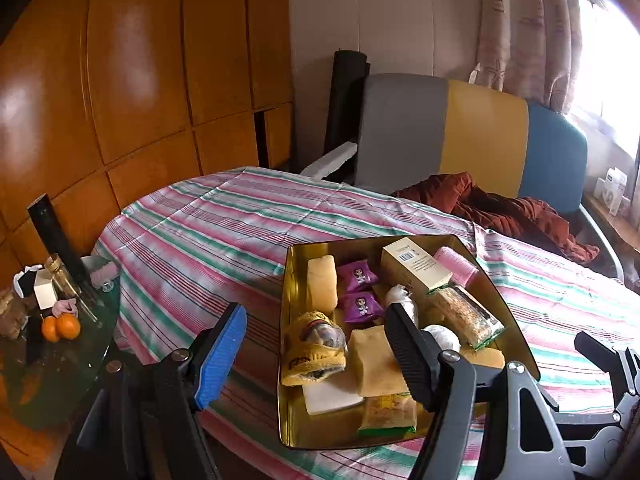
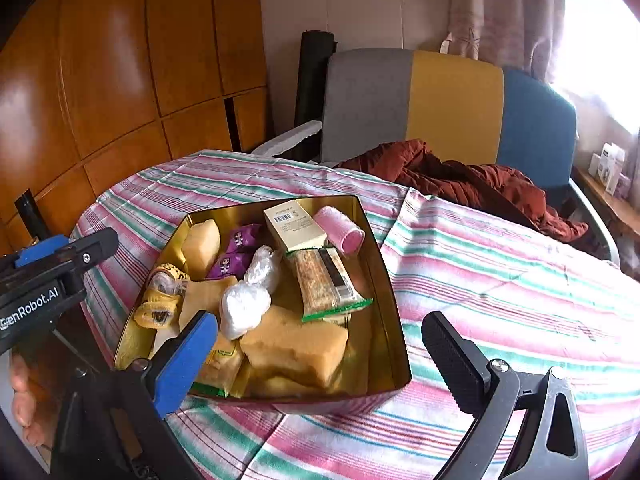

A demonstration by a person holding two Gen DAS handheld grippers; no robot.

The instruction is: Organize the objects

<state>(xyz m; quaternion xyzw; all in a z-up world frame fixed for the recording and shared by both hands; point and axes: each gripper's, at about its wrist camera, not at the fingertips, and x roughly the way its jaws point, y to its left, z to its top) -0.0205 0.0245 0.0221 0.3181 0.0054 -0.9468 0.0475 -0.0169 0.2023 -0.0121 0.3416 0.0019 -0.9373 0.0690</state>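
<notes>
A gold tin tray (image 1: pixel 508 312) (image 2: pixel 384 276) sits on the striped tablecloth. It holds yellow sponges (image 2: pixel 296 346), purple snack packets (image 1: pixel 358 276) (image 2: pixel 232 264), a cream box (image 1: pixel 416 266) (image 2: pixel 294 226), a pink roller (image 1: pixel 456 266) (image 2: pixel 340 230), a cereal bar (image 2: pixel 324 284), white wrapped lumps (image 2: pixel 244 308) and a yellow pouch (image 1: pixel 314 348) (image 2: pixel 162 300). My left gripper (image 1: pixel 316 352) is open and empty over the tray's left near side. My right gripper (image 2: pixel 320 360) is open and empty over the tray's near edge.
A glass side table (image 1: pixel 60 360) at the left holds oranges (image 1: pixel 62 326), a jar and small items. A grey, yellow and blue sofa (image 2: pixel 452 104) with a rust-red blanket (image 2: pixel 472 184) stands behind the table. Wooden cabinets (image 1: pixel 140 80) line the left wall.
</notes>
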